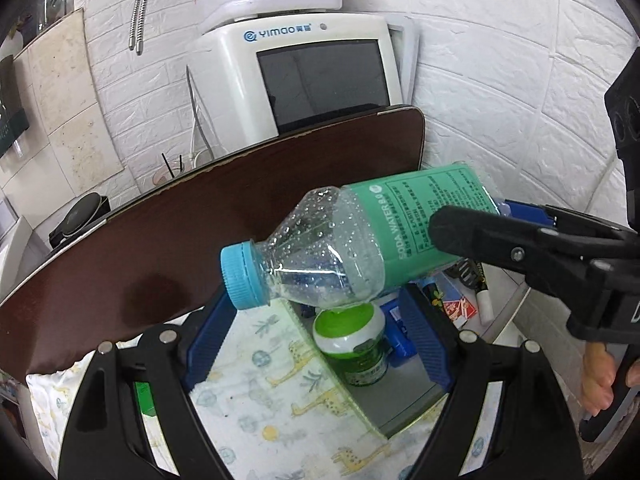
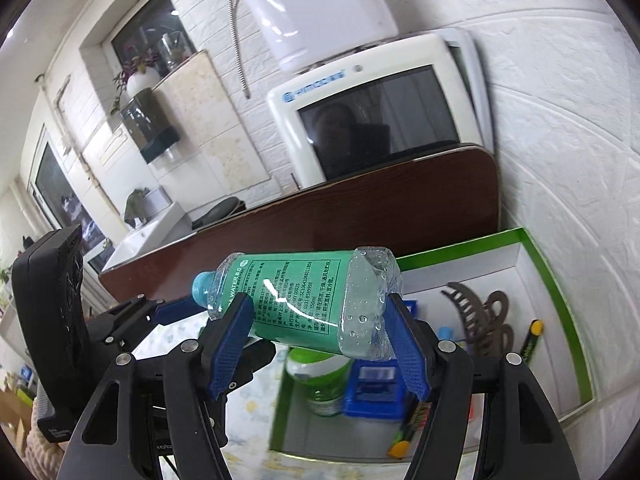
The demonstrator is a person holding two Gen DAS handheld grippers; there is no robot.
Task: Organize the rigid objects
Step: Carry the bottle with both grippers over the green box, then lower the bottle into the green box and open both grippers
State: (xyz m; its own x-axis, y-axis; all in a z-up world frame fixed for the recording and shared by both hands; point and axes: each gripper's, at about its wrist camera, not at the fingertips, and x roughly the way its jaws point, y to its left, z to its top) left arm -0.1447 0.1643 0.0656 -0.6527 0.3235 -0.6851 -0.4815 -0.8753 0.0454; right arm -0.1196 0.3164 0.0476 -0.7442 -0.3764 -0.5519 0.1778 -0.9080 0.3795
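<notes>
The soda water bottle point(image 2: 304, 308) is held lying sideways in the air between the 2 blue pads point(image 2: 408, 354) of the right gripper point(image 2: 320, 344), which pinch it across its green label; droplets are seen on its clear plastic. In the left wrist view the same bottle point(image 1: 360, 240) is shown with its blue cap point(image 1: 242, 276) pointing left, and a black finger of the right gripper point(image 1: 480, 236) is pressed against the label. The left gripper point(image 1: 316, 336) is kept with its fingers spread wide, and nothing is clamped between its blue pads point(image 1: 424, 340); the bottle neck is seen just above them. Below the bottle, a green-rimmed box point(image 2: 560, 288) is set on a giraffe-print cloth point(image 1: 272, 392). Inside the box, a small green-capped jar point(image 1: 352, 340) is stood upright, with a blue item point(image 2: 372, 392) just beside it, a brown hair claw point(image 2: 480, 316) near the far wall, and a black-and-yellow marker point(image 2: 530, 340) at the right. Behind the box, a dark brown board point(image 1: 200, 232) is leaned in front of a white appliance with a dark screen point(image 1: 324, 80), against a white brick-pattern wall point(image 1: 500, 80).
</notes>
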